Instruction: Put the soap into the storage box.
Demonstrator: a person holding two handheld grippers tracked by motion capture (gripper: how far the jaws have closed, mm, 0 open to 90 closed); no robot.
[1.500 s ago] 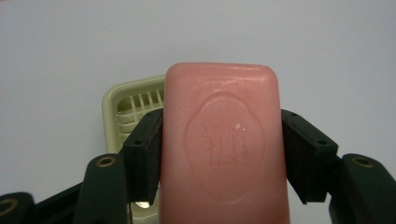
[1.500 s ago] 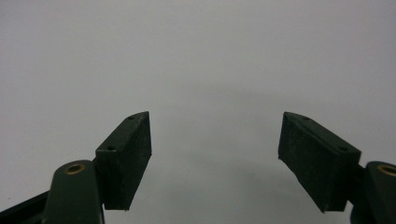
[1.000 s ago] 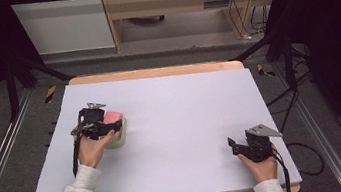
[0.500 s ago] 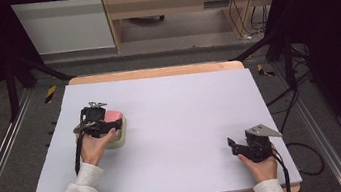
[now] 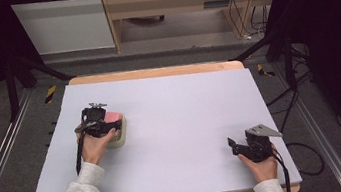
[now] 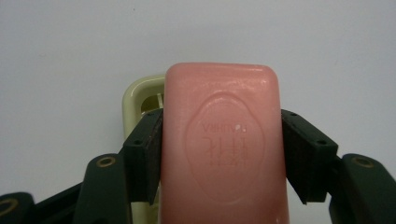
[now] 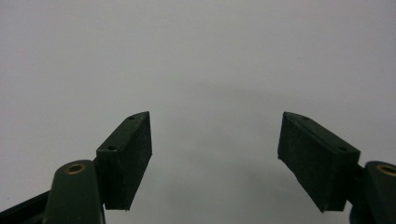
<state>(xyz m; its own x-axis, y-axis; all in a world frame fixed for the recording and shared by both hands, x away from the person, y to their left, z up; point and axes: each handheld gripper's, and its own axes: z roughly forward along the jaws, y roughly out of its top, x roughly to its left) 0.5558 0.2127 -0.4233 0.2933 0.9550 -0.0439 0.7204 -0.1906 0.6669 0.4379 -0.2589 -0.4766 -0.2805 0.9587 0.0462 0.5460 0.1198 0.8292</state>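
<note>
so the left gripper (image 5: 103, 127) has its two black pads clamped on the long sides of a pink soap bar (image 6: 223, 144), one pad on each side, and the bar is snug between them with its stamped oval logo facing the camera in the left gripper view. Right behind and under the soap is a pale yellow soap dish (image 6: 140, 95), its rim poking out past the soap's left edge there; can't tell if the soap is touching the dish or held just above it. In the high view the dish (image 5: 118, 136) sits on the left part of the lilac table mat (image 5: 181, 114), well inside its edges, with the soap over it. The right gripper (image 5: 238, 146) is well apart from the dish, down near the mat's front right corner, jaws spread wide with nothing but bare mat between them
</note>
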